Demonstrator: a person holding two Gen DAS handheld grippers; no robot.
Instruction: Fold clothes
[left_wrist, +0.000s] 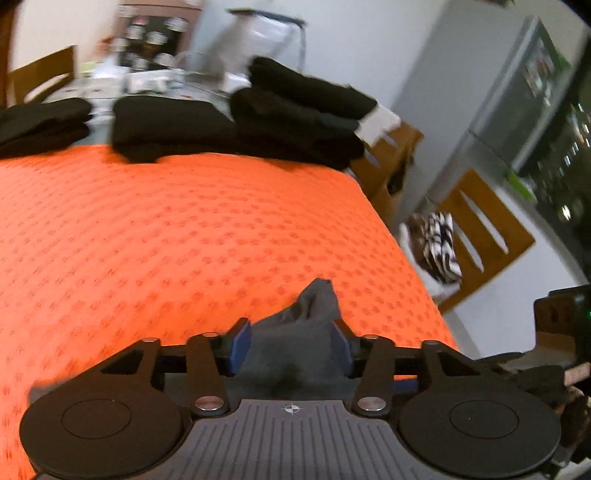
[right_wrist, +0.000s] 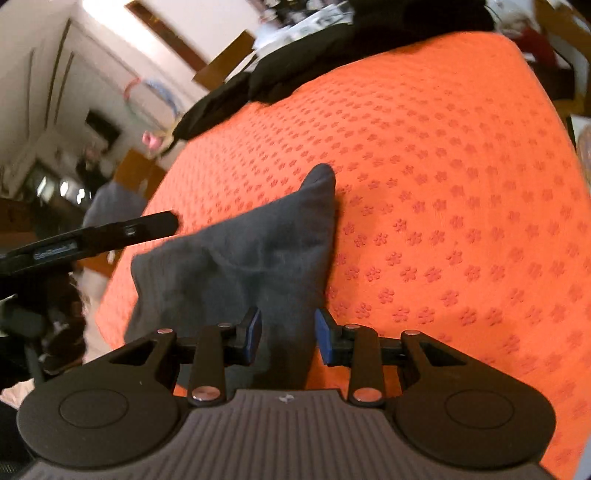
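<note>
A small dark grey garment lies bunched on the orange patterned cloth near its right edge. In the left wrist view my left gripper stands open, its blue pads on either side of the grey fabric, which fills the gap loosely. In the right wrist view the same grey garment runs to a point away from me. My right gripper is open around its near end, and a strip of orange cloth shows beside the right pad.
Three stacks of folded black clothes line the far edge of the table. Wooden chairs stand off the right side, one bearing a striped cloth. A grey fridge is behind them. The left tool's black body crosses the right view.
</note>
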